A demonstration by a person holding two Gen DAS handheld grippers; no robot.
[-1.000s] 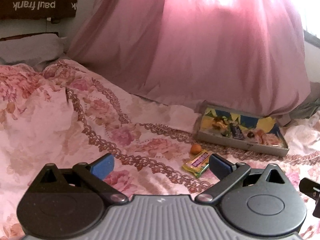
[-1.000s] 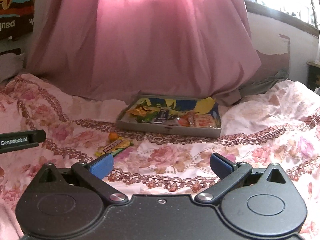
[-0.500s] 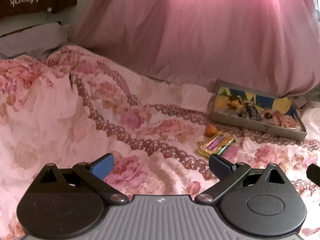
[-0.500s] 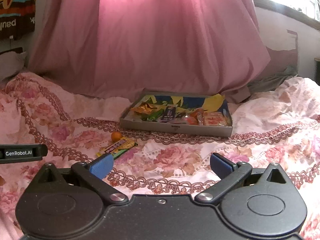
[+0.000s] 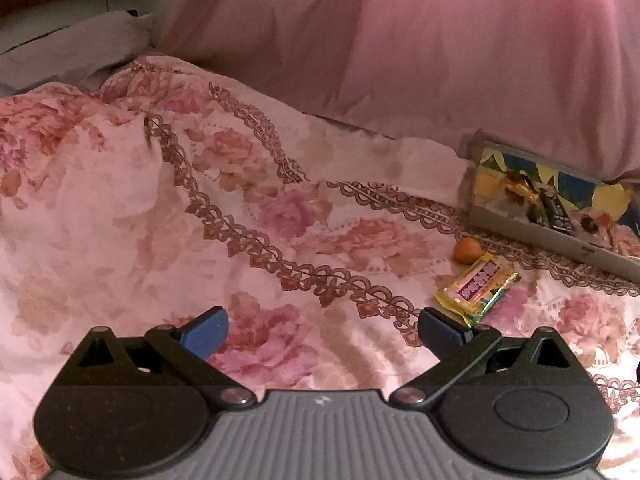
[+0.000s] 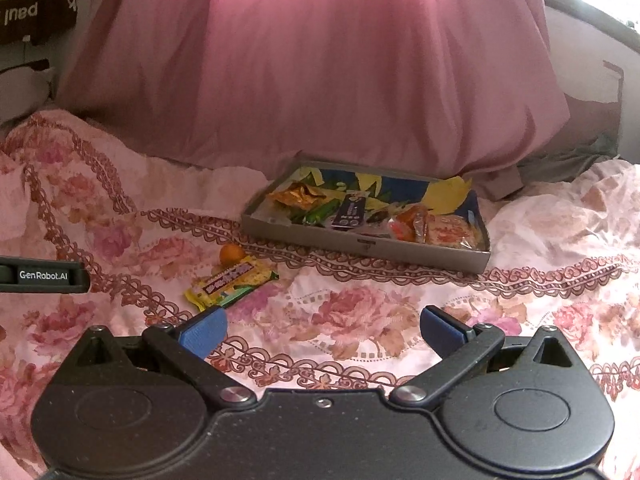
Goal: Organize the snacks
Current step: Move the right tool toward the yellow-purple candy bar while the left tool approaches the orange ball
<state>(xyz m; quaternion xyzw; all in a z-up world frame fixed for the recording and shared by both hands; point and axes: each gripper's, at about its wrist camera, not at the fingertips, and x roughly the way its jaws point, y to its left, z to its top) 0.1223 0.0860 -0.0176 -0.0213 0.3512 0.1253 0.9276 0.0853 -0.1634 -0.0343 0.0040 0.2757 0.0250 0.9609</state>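
A shallow grey tray (image 6: 362,243) holding several snack packets lies on the floral bedspread; it also shows at the right edge of the left wrist view (image 5: 532,234). A yellow snack packet (image 6: 230,283) (image 5: 478,288) and a small orange fruit (image 6: 232,254) (image 5: 466,250) lie loose on the bedspread in front of the tray's left end. My left gripper (image 5: 322,332) is open and empty, with the packet just beyond its right finger. My right gripper (image 6: 322,330) is open and empty, with the packet just beyond its left finger.
A pink curtain (image 6: 312,68) hangs down onto the bed behind the tray. The left gripper's body (image 6: 44,275) shows at the left edge of the right wrist view. A grey pillow (image 5: 72,46) lies far left. The bedspread (image 5: 120,208) is rumpled at left.
Both grippers have moved forward and down toward the loose packet and fruit, which look larger and nearer now. Both grippers stay open. No object has moved.
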